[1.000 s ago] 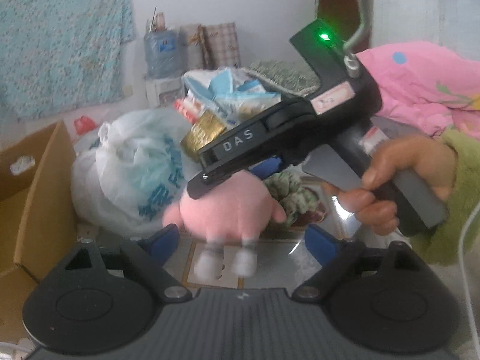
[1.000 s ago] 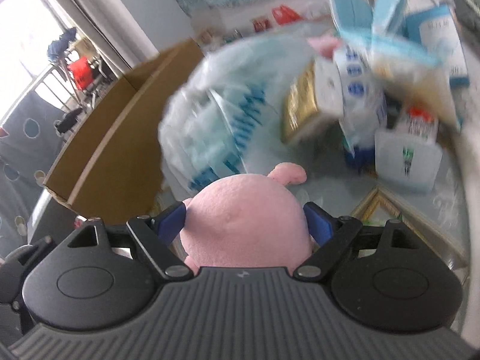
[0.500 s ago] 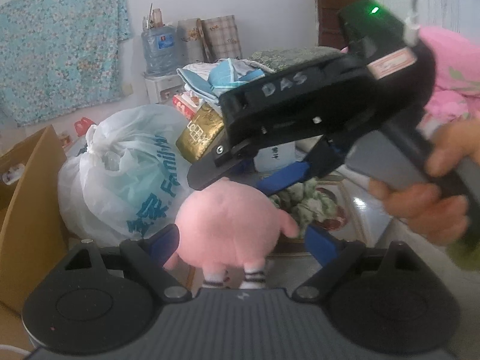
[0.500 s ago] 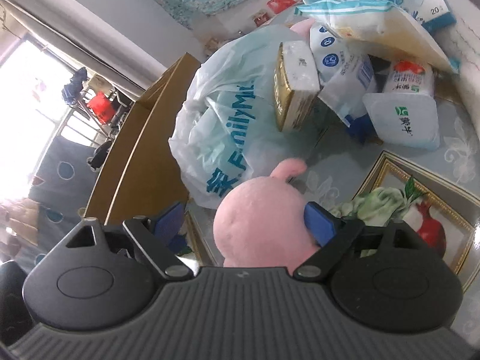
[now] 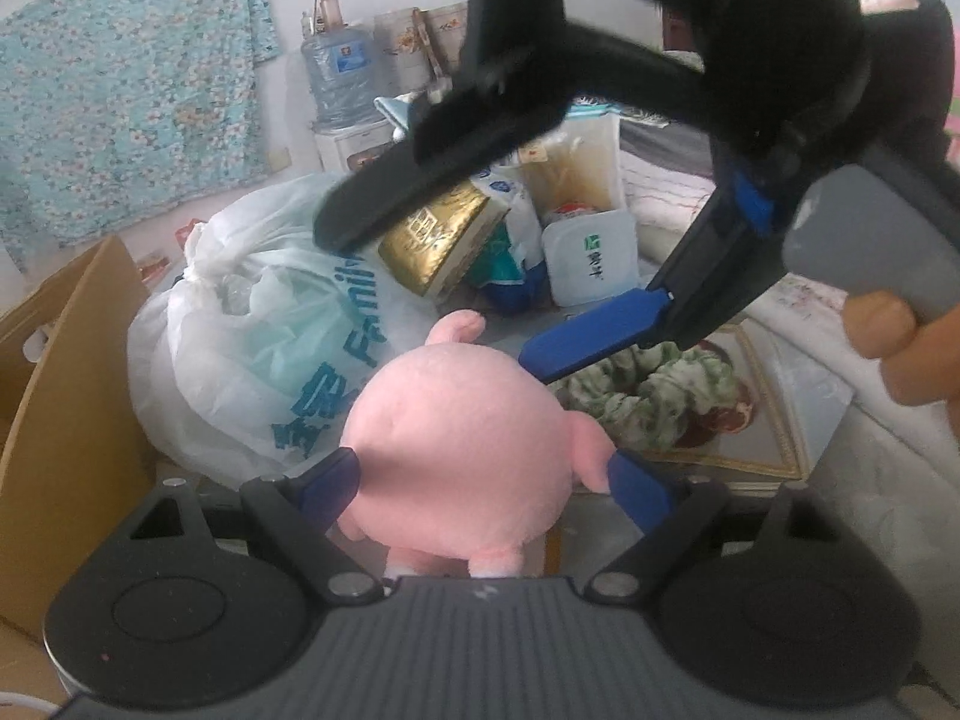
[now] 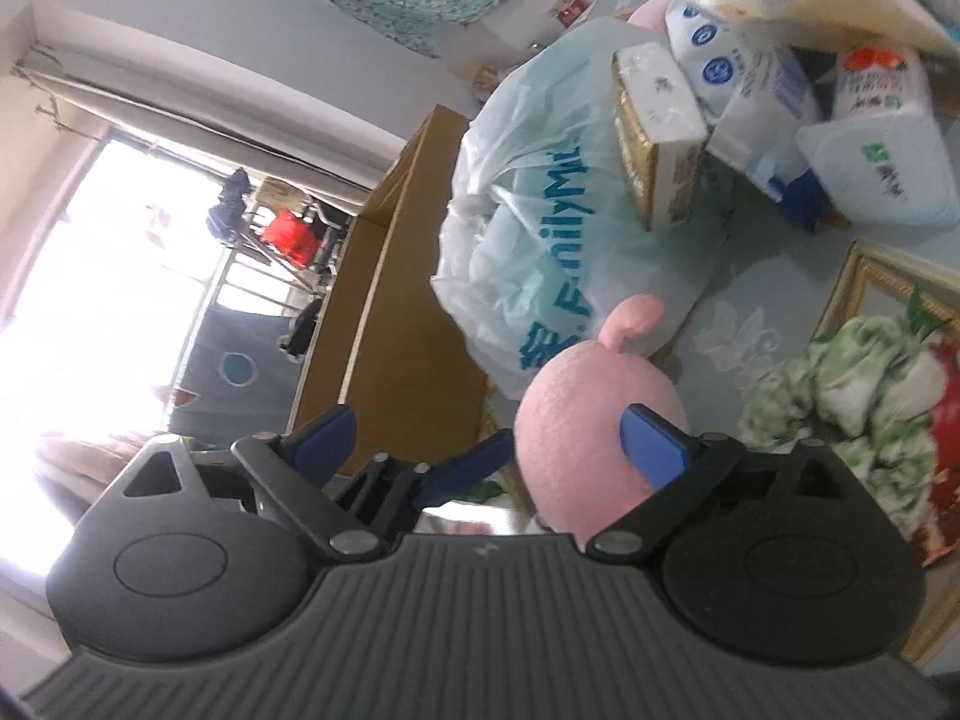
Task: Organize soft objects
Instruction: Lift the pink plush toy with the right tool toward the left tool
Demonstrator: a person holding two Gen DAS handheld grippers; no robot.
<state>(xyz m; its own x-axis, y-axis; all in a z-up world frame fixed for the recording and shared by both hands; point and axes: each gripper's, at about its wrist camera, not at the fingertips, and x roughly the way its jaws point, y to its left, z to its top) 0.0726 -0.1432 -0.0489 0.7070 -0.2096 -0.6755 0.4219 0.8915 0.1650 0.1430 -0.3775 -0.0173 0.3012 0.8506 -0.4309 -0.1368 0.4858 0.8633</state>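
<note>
A round pink plush toy sits between the blue fingers of my left gripper, which is shut on its sides. My right gripper is open; in the left wrist view it looms above the toy, one blue finger by the toy's top. In the right wrist view the toy lies against the right finger only, and a left gripper finger shows between the jaws. A green and white soft cloth bundle lies on the table to the right.
A tied white plastic bag lies left of the toy. A cardboard box stands at far left. A gold box, white packets and a tub are piled behind. A framed picture lies under the cloth.
My right gripper opened and let go of the pink toy, rising and tilting over it. My left gripper moved in and closed on the toy's sides.
</note>
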